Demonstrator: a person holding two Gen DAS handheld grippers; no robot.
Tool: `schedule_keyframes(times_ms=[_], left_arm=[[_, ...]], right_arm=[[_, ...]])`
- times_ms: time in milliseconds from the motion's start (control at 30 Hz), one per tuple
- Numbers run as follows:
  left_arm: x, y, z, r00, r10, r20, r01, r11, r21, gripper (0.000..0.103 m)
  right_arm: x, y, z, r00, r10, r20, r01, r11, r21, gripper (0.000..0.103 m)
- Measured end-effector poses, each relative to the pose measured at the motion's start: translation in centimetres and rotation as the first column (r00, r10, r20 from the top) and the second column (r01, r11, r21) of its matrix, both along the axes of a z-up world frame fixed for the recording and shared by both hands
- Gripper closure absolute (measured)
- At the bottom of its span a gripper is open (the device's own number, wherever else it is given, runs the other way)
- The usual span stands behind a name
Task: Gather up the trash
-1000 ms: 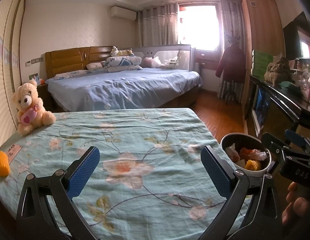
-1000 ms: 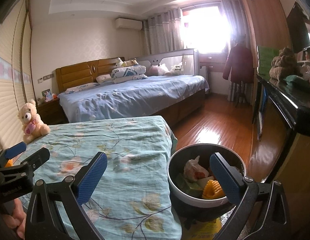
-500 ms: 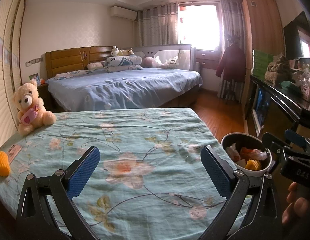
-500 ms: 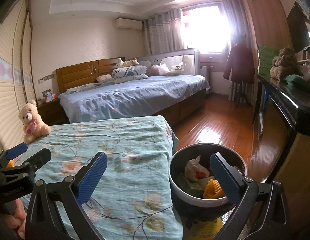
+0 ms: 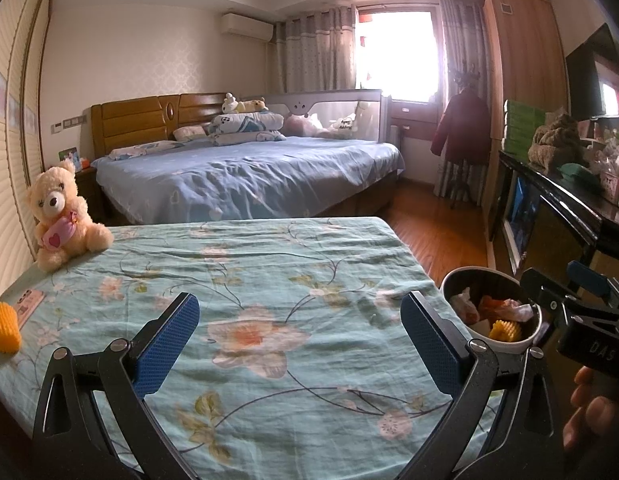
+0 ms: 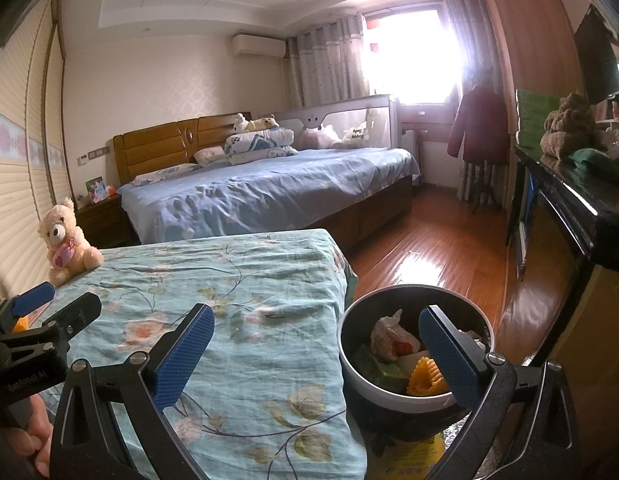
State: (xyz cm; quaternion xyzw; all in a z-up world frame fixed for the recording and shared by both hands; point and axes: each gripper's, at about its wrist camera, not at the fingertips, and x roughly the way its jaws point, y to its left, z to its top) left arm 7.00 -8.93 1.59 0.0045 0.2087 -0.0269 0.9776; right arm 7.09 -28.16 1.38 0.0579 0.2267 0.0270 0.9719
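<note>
A round white trash bin [image 5: 509,346] [image 6: 351,376] stands on the floor at the right edge of a table under a teal floral cloth [image 5: 269,280] [image 6: 237,300]. Inside lie crumpled white wrappers [image 6: 389,336], orange and green scraps and a yellow ridged piece [image 6: 423,376] [image 5: 505,330]. Another yellow ridged piece [image 5: 3,330] rests at the cloth's left edge. My left gripper [image 5: 299,338] hovers open over the cloth, holding nothing. Straddling the table's corner and the bin, my right gripper [image 6: 315,356] is open and empty.
A cream teddy bear [image 5: 57,216] [image 6: 65,240] sits at the table's far left. A blue-covered bed [image 5: 245,172] lies beyond. Wood floor [image 6: 425,248] runs to the right, beside a dark sideboard [image 6: 581,216]. A flat card [image 5: 27,304] lies near the cloth's left edge.
</note>
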Motion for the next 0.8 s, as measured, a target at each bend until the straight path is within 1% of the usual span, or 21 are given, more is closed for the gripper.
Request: schedule_keyframes(times_ms=[800], left_arm=[[-0.01,0.19,0.26,1.000,0.000,-0.005,0.000,1.000,0.001,0.000]], right_arm=[[-0.06,0.26,-0.09,1.000,0.008,-0.009,-0.008,1.000,0.002,0.000]])
